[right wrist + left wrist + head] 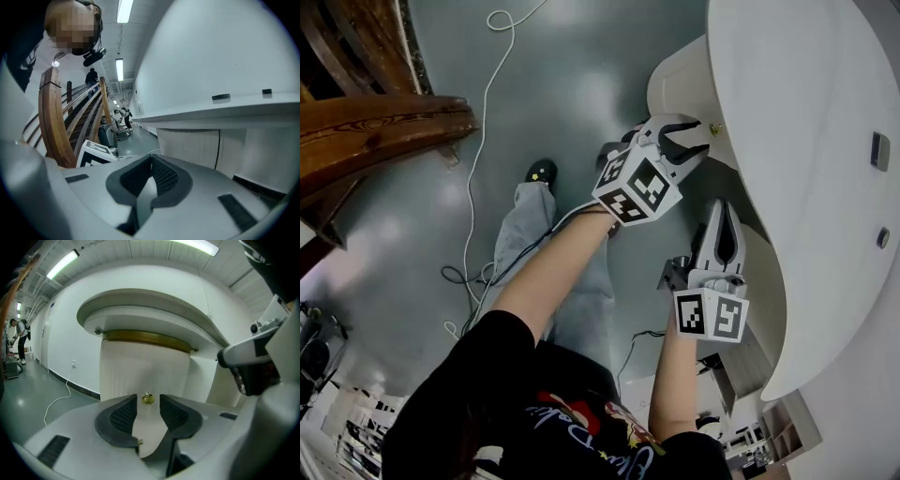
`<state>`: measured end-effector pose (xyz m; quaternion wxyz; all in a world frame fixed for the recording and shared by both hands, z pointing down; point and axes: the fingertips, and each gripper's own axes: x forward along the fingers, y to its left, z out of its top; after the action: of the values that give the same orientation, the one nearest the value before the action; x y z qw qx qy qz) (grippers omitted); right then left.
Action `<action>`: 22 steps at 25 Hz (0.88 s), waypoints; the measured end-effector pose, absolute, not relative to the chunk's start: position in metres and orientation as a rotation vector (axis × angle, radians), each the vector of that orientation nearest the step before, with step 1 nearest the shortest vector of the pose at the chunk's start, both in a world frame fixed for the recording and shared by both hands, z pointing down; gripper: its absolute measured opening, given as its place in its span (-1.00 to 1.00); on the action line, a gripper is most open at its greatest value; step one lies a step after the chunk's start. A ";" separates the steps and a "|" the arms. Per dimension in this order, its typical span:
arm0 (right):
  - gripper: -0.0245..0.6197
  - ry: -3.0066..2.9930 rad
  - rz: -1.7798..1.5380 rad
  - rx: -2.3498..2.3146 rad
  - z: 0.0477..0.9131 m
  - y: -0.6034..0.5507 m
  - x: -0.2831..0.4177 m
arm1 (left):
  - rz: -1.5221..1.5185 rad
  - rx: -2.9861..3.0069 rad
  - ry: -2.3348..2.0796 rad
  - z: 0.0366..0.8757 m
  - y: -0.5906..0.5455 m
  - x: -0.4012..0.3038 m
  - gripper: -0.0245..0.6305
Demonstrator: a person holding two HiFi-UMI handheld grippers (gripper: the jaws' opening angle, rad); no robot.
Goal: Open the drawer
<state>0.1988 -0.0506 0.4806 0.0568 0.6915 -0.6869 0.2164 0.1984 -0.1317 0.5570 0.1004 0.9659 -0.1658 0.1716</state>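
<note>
The left gripper (148,409) holds its jaws apart, and a small brass knob (148,398) shows in the gap at their tips, pressed by neither pad. The knob sits on a cream ribbed drawer front (140,371). Above the knob, a brass band (145,339) runs under a curved white worktop (140,310). Far left of the knob, a white cable (58,401) trails across the grey floor (23,404).
</note>
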 end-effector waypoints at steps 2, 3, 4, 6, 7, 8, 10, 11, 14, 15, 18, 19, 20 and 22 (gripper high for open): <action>-0.92 -2.079 0.657 2.106 0.479 -0.049 0.201 | 0.519 2.850 -0.502 0.561 -0.135 0.205 -0.50; -0.92 -2.078 0.655 2.110 0.477 -0.049 0.202 | 0.526 2.849 -0.504 0.563 -0.136 0.208 -0.49; -0.92 -2.078 0.653 2.114 0.476 -0.048 0.203 | 0.535 2.848 -0.501 0.565 -0.137 0.211 -0.49; -0.92 -2.080 0.648 2.119 0.474 -0.046 0.205 | 0.554 2.840 -0.493 0.571 -0.137 0.217 -0.49; -0.92 -2.078 0.646 2.121 0.473 -0.045 0.207 | 0.562 2.833 -0.493 0.574 -0.138 0.219 -0.49; -0.92 -2.074 0.645 2.124 0.473 -0.044 0.208 | 0.568 2.826 -0.495 0.577 -0.138 0.222 -0.49; -0.92 -2.062 0.647 2.132 0.473 -0.041 0.210 | 0.574 2.814 -0.507 0.581 -0.139 0.225 -0.49; -0.92 -2.057 0.650 2.135 0.474 -0.039 0.210 | 0.576 2.809 -0.516 0.583 -0.140 0.226 -0.49; -0.92 -2.054 0.655 2.132 0.475 -0.037 0.209 | 0.573 2.783 -0.556 0.584 -0.145 0.228 -0.50; -0.92 -2.056 0.655 2.127 0.475 -0.037 0.209 | 0.570 2.774 -0.567 0.584 -0.146 0.229 -0.50; -0.92 -2.058 0.653 2.120 0.474 -0.039 0.206 | 0.570 2.771 -0.566 0.584 -0.149 0.233 -0.50; -0.92 -2.058 0.652 2.120 0.474 -0.040 0.205 | 0.571 2.776 -0.559 0.584 -0.149 0.234 -0.50; -0.92 -2.057 0.651 2.120 0.473 -0.041 0.204 | 0.570 2.780 -0.552 0.583 -0.150 0.235 -0.54; -0.92 -2.053 0.646 2.117 0.473 -0.042 0.205 | 0.562 2.783 -0.543 0.582 -0.150 0.236 -0.61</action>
<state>0.2052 -0.0419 0.4727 0.0612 0.6999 -0.6788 0.2135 0.2360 -0.1500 0.5822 0.1249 0.9552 -0.1863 0.1930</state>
